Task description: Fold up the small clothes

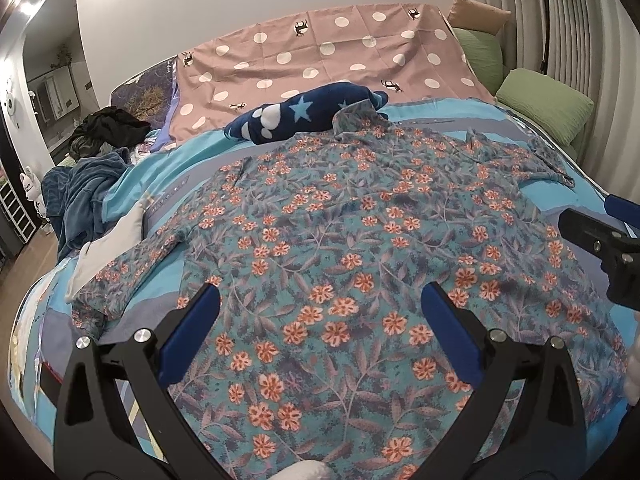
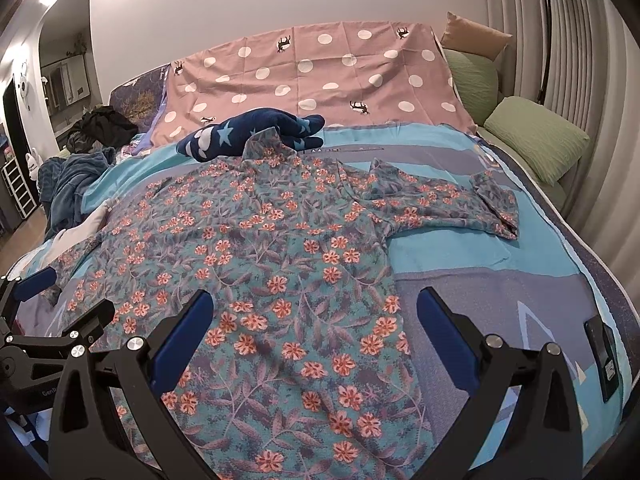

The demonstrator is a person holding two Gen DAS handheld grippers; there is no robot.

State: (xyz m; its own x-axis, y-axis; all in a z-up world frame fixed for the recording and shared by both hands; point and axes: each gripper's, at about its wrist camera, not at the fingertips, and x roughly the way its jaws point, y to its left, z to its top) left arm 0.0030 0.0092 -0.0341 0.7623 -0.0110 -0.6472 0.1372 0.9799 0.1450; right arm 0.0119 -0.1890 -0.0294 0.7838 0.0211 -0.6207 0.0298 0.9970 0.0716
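A teal floral shirt [image 1: 360, 264] with orange flowers lies spread flat on the blue bedspread [image 1: 440, 118], collar toward the far side, both sleeves out. It also shows in the right wrist view [image 2: 280, 280]. My left gripper [image 1: 320, 300] is open and empty, hovering over the shirt's lower left part. My right gripper [image 2: 314, 304] is open and empty over the shirt's lower right hem. The right gripper shows at the right edge of the left wrist view [image 1: 600, 236]; the left gripper shows at the left edge of the right wrist view [image 2: 44, 312].
A navy star-patterned garment [image 1: 308, 114] lies beyond the collar. A pink polka-dot sheet [image 1: 320, 60] covers the far side. Green pillows [image 1: 548, 104] lie at right, a dark blue blanket [image 1: 80, 196] and dark clothes [image 1: 108, 128] at left. A dark phone-like object [image 2: 604, 356] lies on the bed's right.
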